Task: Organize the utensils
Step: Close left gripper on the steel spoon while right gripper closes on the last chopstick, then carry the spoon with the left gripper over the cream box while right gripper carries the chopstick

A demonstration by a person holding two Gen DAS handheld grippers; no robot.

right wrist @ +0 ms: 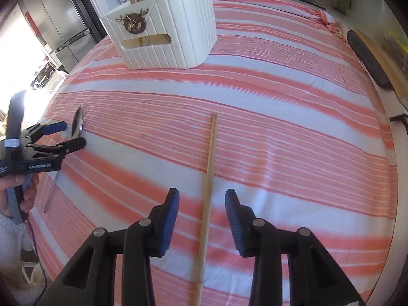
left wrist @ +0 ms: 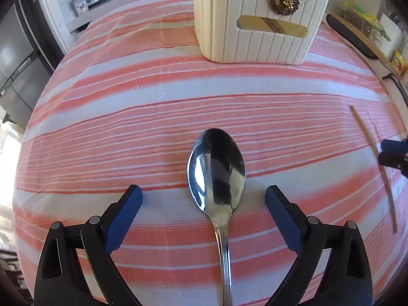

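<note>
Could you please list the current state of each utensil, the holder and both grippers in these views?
spoon: lying flat on the striped cloth, bowl up, between open pads, not gripped.
chopstick: lying flat on the cloth, between open pads, not gripped.
white holder: upright, already holding wooden sticks.
left gripper: open, over the spoon.
right gripper: open, over the chopstick.

Both grippers have black plastic frames with round silver screws and ribbed blue pads on the fingers [right wrist: 169,219]. The left gripper [right wrist: 67,135], at left of frame, has a grey handle, white lettering and a fluffy white sleeve [right wrist: 10,232] below.
</note>
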